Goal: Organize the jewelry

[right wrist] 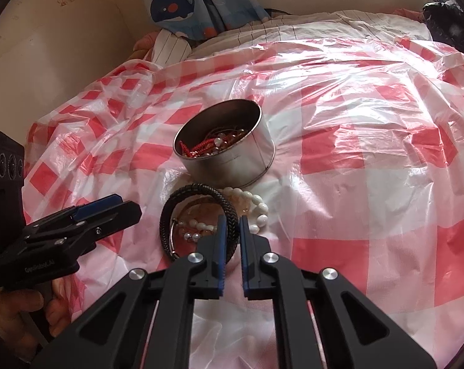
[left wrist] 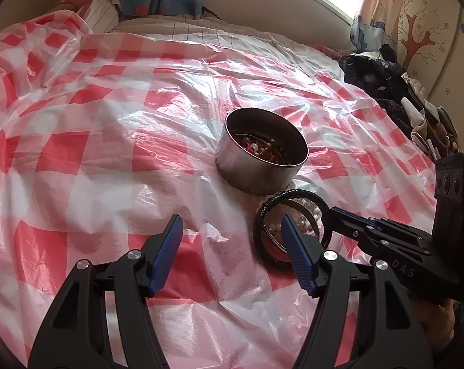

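Your right gripper (right wrist: pixel 232 220) has its jaws pressed together on the near side of the black braided bracelet (right wrist: pixel 198 190), which lies on the checked plastic sheet (right wrist: pixel 355 215) just in front of the round tin (right wrist: pixel 256 153). Your left gripper (left wrist: pixel 232 227) stands spread and empty beside it. The bracelet looks light and springy, so it should lift as a stiff hoop, though it may swing. The white bead bracelet (right wrist: pixel 256 203) under it is loose and slippery; lift slowly, as beads could snag and trail along.
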